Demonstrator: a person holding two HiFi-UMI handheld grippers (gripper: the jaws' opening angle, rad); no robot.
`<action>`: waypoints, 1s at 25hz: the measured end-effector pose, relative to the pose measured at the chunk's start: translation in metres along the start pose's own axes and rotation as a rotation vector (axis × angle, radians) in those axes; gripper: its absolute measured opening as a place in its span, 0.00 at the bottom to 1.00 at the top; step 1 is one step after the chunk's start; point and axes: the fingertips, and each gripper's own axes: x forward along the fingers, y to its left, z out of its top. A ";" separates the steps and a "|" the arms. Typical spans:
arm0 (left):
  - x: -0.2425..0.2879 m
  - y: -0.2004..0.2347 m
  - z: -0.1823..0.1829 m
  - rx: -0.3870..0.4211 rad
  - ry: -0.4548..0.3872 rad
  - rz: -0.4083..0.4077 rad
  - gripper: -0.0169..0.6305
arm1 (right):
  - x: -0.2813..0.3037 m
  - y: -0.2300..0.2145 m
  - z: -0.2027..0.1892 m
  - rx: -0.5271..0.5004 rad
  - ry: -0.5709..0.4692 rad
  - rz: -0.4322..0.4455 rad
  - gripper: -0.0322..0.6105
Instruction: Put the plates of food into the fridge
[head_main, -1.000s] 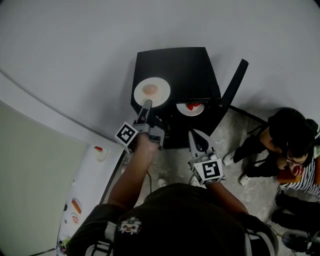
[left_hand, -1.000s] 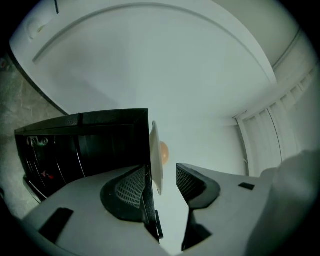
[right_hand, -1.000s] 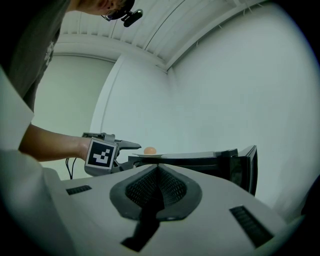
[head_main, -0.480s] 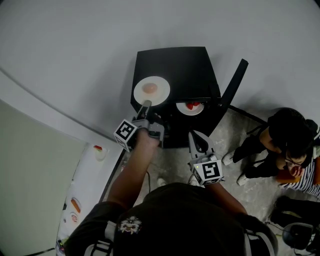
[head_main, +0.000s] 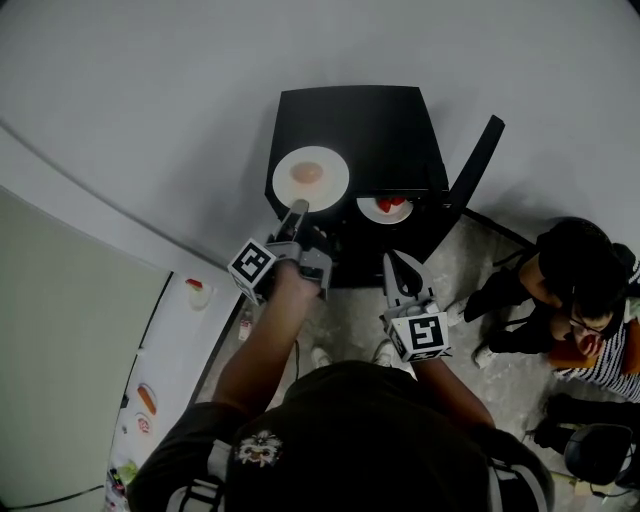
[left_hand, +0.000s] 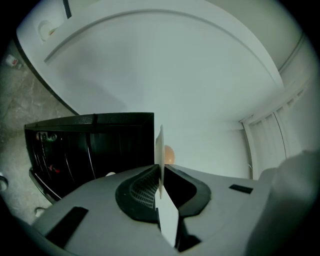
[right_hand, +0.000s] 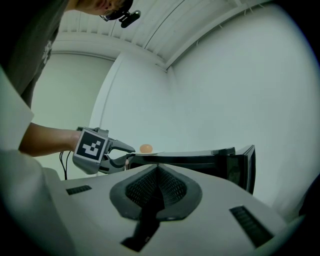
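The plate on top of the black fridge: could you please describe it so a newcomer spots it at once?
Find the black fridge by the wall. The white plate sits on its top, at the near left corner. It carries one orange lump; the plate inside carries red food.

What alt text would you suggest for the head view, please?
Seen from above, the left claw, whose jaws have just been closing, grips the rim of a white plate of food on top of a black fridge. The right claw is shut and empty in front of the fridge, whose door is open, and a second plate sits inside.
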 end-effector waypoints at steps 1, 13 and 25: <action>-0.004 -0.004 -0.003 -0.004 0.006 -0.009 0.09 | 0.000 0.001 0.000 -0.003 0.002 -0.001 0.09; -0.054 -0.028 -0.046 -0.007 0.114 -0.094 0.08 | 0.004 0.009 0.003 -0.014 -0.031 0.005 0.09; -0.099 0.004 -0.075 0.038 0.194 -0.047 0.08 | 0.009 0.017 -0.001 -0.035 -0.029 0.007 0.09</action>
